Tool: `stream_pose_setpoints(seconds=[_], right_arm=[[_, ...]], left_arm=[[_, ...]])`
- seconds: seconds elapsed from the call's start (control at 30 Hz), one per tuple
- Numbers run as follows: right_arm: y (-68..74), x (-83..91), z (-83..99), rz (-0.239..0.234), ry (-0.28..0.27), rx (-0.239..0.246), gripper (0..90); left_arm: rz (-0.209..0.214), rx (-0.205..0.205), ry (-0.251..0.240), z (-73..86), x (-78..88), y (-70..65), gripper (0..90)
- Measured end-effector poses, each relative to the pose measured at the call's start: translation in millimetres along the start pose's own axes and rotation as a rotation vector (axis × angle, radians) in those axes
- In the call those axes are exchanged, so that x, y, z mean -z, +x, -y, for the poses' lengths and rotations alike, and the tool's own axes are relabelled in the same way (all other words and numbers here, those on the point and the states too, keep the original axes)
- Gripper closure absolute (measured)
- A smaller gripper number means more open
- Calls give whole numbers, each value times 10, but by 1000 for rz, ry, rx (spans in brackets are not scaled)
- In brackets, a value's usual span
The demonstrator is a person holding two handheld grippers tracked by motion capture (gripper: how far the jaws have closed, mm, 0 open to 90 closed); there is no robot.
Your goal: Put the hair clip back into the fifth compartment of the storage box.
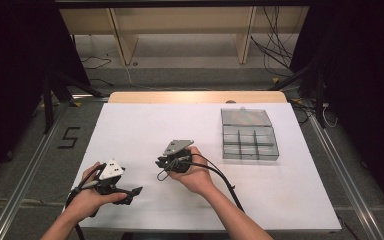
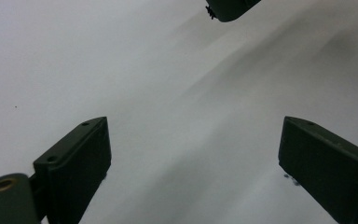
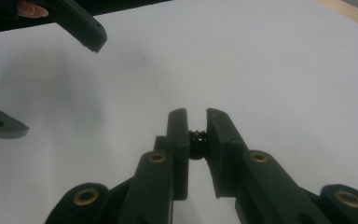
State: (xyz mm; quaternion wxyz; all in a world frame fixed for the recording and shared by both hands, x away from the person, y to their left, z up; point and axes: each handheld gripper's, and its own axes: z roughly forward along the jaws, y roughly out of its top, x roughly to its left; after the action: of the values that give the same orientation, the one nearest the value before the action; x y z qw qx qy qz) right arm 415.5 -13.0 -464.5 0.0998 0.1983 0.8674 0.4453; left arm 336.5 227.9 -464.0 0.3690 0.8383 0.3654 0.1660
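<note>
Fingers of my right gripper (image 3: 196, 126) are pinched narrow on a small black toothed part (image 3: 196, 138), something like a tiny gear, which sits clamped between the two pads just above the white surface (image 1: 145, 125). I hold it near the tips, probably so that it stays visible and can be set down cleanly.

In the high view my right gripper (image 1: 163, 162) sits left of the clear compartment box (image 1: 249, 135), well apart from it, and points away from the box toward my left gripper (image 1: 135, 191). The box stands with its lid folded back and its compartments exposed, which suggests that small parts go in or come out there; I cannot tell whether anything lies in them.

My left gripper's fingers (image 2: 77, 161) stand wide with only bare surface between them, farther from the box than my right gripper. Their tips face the right gripper, so I judge that they are spread ready to take the small part in a handover.
</note>
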Motion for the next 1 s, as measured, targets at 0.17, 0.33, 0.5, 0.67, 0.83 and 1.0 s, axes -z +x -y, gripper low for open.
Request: stream_pose_setpoints(seconds=[0.17,0.33,0.5,0.67,0.83,1.0], right_arm=[[-21,55,21,8,-1,0,804],[-44,111,35,16,-5,-3,805],[-70,160,65,26,-9,-12,805],[-87,213,90,36,-11,-19,805],[-109,269,116,47,-13,-21,805],[-133,331,149,56,-16,-34,805]], left_arm=[[-1,-3,1,-1,4,3,88],[-2,-3,1,0,4,5,88],[-2,-3,1,-1,4,4,88],[-3,-3,0,-2,5,4,88],[-3,-3,0,-2,6,5,88],[-4,-3,1,-3,5,4,88]])
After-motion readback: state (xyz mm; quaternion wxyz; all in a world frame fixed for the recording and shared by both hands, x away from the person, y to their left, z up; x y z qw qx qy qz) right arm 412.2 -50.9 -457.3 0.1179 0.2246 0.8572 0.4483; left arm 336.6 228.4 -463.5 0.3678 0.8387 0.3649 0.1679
